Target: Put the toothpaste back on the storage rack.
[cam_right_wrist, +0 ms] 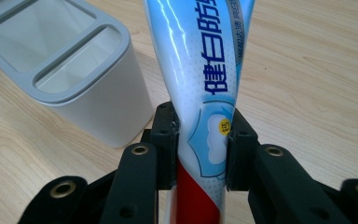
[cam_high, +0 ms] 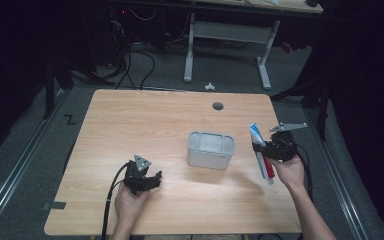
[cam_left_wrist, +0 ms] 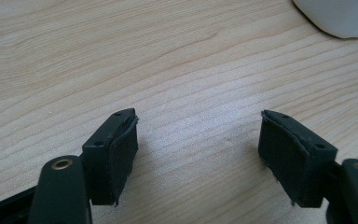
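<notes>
At centre right of the high view, the right gripper [cam_high: 258, 148] clamps a toothpaste tube [cam_high: 261, 152] (blue end tilted up) beside the grey holder [cam_high: 210, 149]; the left gripper [cam_left_wrist: 198, 156], lower left, rests wide open on the table [cam_high: 130, 120].

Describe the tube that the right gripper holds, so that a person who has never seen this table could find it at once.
Start at the wooden table and find the grey container near its middle. To the right of it, the right gripper clamps a toothpaste tube held up off the table. It is the one colourful thing here: light blue and white with printed characters, and red at its lower end.
</notes>
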